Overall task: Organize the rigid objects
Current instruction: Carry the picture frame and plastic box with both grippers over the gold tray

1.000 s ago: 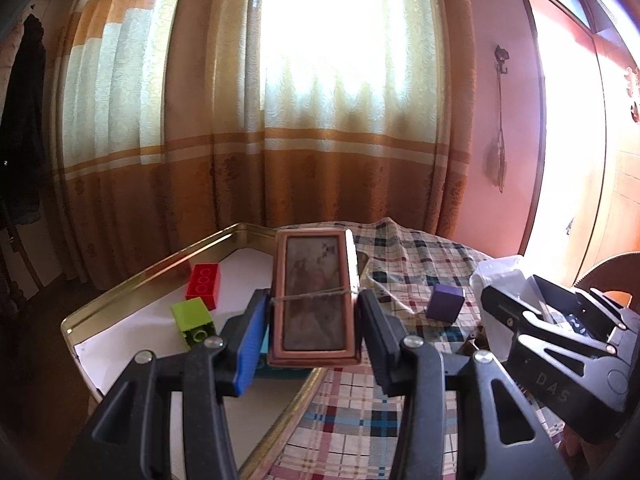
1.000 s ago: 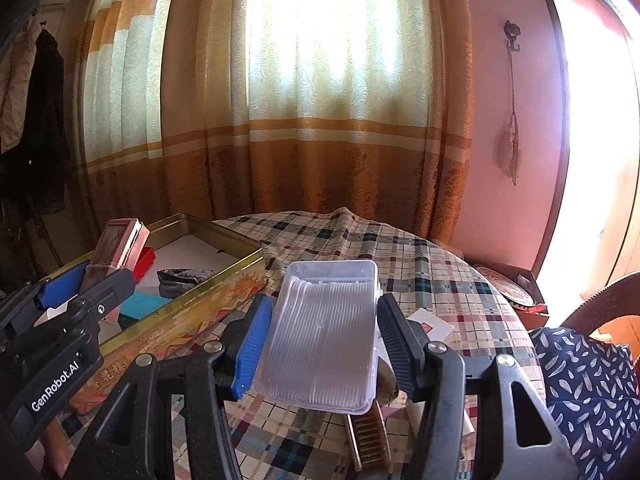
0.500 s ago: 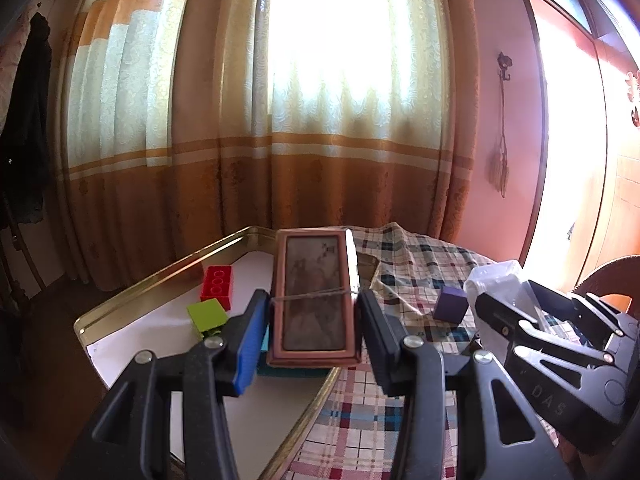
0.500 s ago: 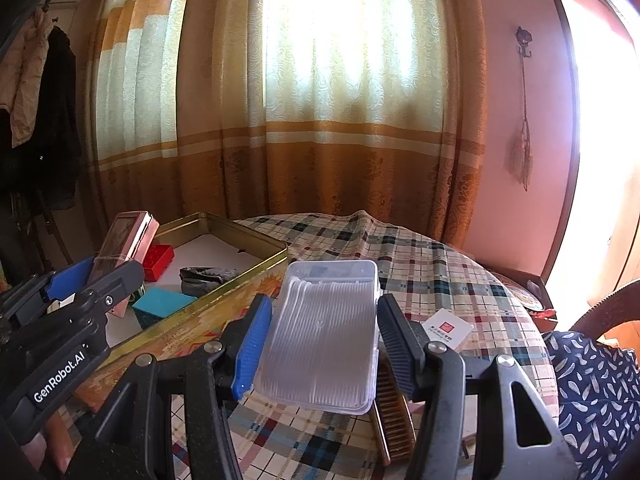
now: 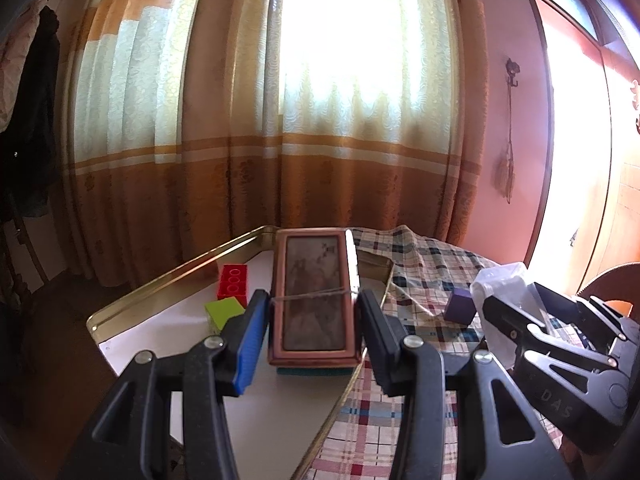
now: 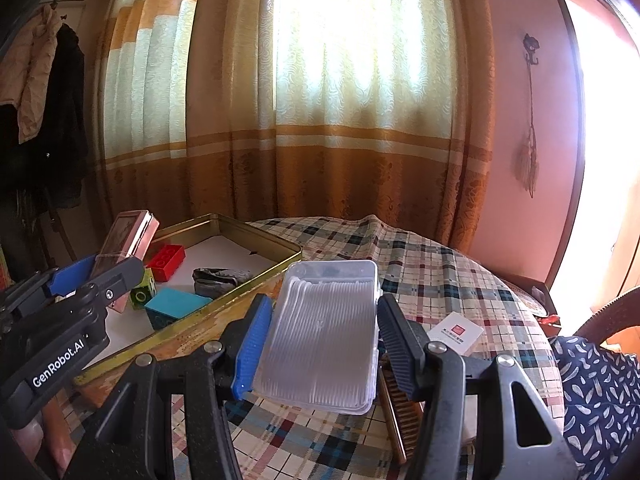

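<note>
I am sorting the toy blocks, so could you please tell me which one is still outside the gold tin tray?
The purple cube: it sits on the plaid tablecloth, whereas the red brick, green block and teal block lie inside the tray.

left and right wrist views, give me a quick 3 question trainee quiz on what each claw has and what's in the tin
1. True or false: the left claw is shut on the brown framed box.
2. What does the right claw grip? A) red brick B) clear plastic case C) white card
3. Fill in: the purple cube sits on the checked ____, outside the gold tin.

Key:
1. True; it is held above the tin.
2. B, the clear plastic case. The red brick lies in the tin; the white card lies on the cloth.
3. tablecloth
</note>
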A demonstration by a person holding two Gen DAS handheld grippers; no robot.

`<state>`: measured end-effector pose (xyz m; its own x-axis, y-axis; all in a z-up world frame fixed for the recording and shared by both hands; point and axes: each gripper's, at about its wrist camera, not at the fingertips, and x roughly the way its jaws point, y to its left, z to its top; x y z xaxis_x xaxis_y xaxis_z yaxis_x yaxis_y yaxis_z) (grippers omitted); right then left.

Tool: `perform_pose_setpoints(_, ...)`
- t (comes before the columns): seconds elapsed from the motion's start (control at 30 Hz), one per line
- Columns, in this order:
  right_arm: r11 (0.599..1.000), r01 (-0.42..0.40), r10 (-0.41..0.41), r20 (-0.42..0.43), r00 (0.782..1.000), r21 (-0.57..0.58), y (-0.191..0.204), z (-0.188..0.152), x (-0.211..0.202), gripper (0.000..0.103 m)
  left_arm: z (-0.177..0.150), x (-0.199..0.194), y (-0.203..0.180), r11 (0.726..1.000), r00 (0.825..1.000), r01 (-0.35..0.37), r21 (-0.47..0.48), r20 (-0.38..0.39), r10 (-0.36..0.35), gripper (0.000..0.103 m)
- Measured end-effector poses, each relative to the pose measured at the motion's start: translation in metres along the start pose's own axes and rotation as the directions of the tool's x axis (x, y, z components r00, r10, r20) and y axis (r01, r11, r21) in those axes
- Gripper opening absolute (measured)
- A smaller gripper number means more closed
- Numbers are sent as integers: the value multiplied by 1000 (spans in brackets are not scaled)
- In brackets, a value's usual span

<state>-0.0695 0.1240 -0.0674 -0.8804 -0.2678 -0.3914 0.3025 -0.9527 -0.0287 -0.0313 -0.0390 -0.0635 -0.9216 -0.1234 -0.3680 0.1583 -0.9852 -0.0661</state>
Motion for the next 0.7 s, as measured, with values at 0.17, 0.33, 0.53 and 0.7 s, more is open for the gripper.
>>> perform_pose_setpoints(0.17,1000,-9,9,8,1000,-6,4,0,-2,57,0,-1,2,1000,1000,-1,-5,1,1,46)
perform_pose_setpoints(0.33,1000,-19,19,12,1000,-9,7,0,-2,57,1,-1,3,1000,1000,-7,-6,6,7,46)
perform_pose_setpoints(0.53,1000,-31,31,12,999,-5,10,0,-2,57,2,0,11,1000,1000,-21,-20,5,21,46)
perform_pose_setpoints(0.7,999,-48,48,10,999,0,14,0,-3,57,2,2,19,999,999,-42,-28,1,42,46)
